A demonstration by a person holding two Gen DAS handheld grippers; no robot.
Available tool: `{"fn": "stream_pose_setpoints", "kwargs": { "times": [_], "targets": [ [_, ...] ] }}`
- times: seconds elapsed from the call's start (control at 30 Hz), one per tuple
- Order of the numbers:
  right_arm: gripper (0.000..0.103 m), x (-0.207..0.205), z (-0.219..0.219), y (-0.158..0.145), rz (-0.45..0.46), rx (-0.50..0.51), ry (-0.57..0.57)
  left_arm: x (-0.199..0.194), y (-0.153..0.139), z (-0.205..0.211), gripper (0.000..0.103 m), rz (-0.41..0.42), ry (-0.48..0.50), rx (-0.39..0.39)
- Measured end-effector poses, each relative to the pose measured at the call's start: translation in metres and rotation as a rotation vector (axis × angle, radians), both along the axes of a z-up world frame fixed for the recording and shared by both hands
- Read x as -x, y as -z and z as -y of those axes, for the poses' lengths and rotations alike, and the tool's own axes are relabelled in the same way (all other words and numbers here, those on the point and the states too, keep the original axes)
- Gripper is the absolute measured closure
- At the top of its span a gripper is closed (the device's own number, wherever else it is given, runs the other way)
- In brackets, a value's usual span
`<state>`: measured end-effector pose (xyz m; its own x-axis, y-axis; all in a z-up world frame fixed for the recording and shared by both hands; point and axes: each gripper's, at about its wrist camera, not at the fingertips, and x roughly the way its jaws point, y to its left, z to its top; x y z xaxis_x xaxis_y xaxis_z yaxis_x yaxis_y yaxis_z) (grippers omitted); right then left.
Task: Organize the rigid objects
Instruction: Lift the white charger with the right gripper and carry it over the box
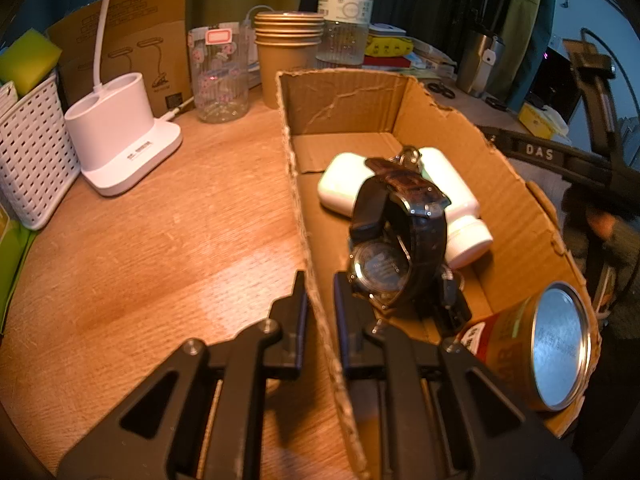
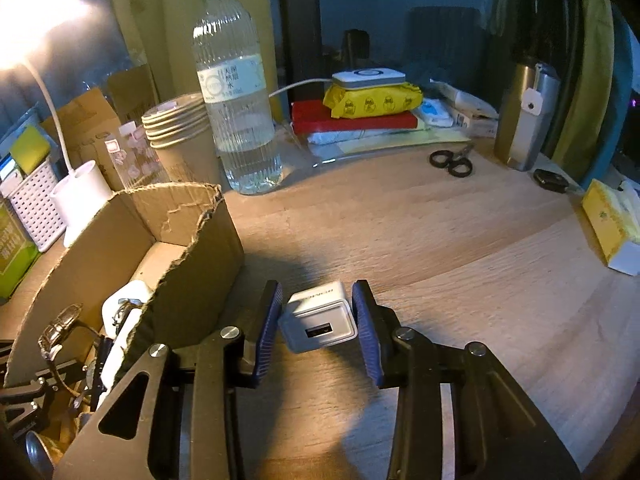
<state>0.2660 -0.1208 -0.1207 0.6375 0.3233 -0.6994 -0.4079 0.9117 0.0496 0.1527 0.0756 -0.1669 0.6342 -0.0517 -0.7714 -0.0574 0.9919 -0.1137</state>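
Cardboard box (image 1: 436, 120) on wooden bench (image 1: 160, 240), holding white case (image 1: 340, 188), white bottle (image 1: 460, 208), wristwatch (image 1: 400, 232) and tin can (image 1: 540, 340).

Behind the box, left to right: white basket (image 1: 36, 152), lamp base (image 1: 120, 140), paper cups (image 1: 288, 60), water bottle (image 1: 346, 12). Farther right on bench: scissors (image 2: 452, 160), steel tumbler (image 2: 524, 116). Left tongs (image 1: 320, 292) clamped shut on the box's left wall. Right tongs (image 2: 316, 312) just closing in, now gripping white USB charger (image 2: 320, 316) between blue pads, just beside the box's right wall, outside it.
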Motion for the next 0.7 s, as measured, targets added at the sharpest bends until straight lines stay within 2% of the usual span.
{"fn": "stream_pose_setpoints", "kwargs": {
  "times": [0.33, 0.7],
  "targets": [
    [0.065, 0.021, -0.003, -0.022, 0.063, 0.004, -0.017, 0.000, 0.000, 0.000, 0.090, 0.000, 0.000, 0.000],
    [0.065, 0.054, -0.016, -0.061, 0.166, 0.007, -0.066, 0.000, 0.000, 0.000, 0.090, 0.000, 0.000, 0.000]
  ]
}}
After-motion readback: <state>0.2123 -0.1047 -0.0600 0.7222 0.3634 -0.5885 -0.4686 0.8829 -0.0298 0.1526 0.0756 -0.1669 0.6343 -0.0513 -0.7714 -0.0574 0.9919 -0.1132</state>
